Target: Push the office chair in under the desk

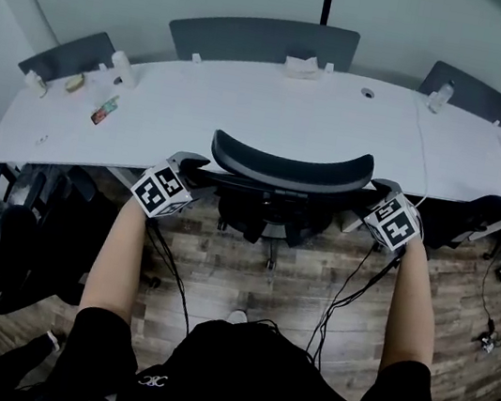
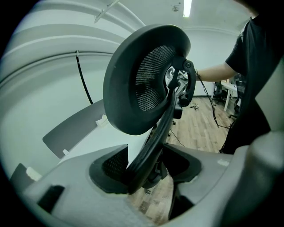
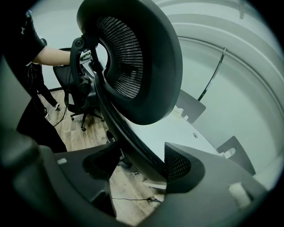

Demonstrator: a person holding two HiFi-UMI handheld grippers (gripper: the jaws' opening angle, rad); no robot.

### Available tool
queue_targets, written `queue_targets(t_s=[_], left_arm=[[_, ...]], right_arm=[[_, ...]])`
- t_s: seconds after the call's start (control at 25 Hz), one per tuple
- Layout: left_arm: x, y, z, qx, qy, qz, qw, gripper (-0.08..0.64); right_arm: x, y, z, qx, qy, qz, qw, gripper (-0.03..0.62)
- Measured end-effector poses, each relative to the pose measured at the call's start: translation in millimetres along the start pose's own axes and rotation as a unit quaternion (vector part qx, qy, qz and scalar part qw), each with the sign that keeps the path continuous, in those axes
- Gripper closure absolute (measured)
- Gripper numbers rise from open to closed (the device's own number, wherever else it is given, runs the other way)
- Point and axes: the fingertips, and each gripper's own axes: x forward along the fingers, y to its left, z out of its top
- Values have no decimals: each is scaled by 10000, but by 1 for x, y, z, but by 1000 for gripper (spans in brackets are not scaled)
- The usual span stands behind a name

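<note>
The black office chair [image 1: 282, 191] stands at the near edge of the long white desk [image 1: 245, 118], its curved headrest [image 1: 291, 164] over the desk's edge and its seat under it. My left gripper [image 1: 183, 174] is at the left end of the chair's back, my right gripper [image 1: 378, 203] at the right end. In the left gripper view the back's black frame [image 2: 148, 146] runs down between the jaws of the left gripper [image 2: 146, 170] and fills the gap, below the mesh headrest [image 2: 133, 88]. The right gripper [image 3: 142, 166] holds the frame [image 3: 128, 137] the same way.
Grey chairs [image 1: 263, 43] [image 1: 70, 55] [image 1: 469, 90] line the desk's far side. On the desk lie a tissue pack [image 1: 301, 67], a bottle [image 1: 441, 95] and small items [image 1: 104, 108]. Cables [image 1: 348, 297] trail on the wood floor. Another black chair [image 1: 17, 232] stands at my left.
</note>
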Motion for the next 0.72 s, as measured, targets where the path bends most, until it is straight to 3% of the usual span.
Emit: queue_targets(t_s=[0.72], left_arm=[[23, 34, 16, 148, -185, -97, 9997, 336]], right_arm=[[31, -47, 7, -3, 462, 109, 9989, 261]])
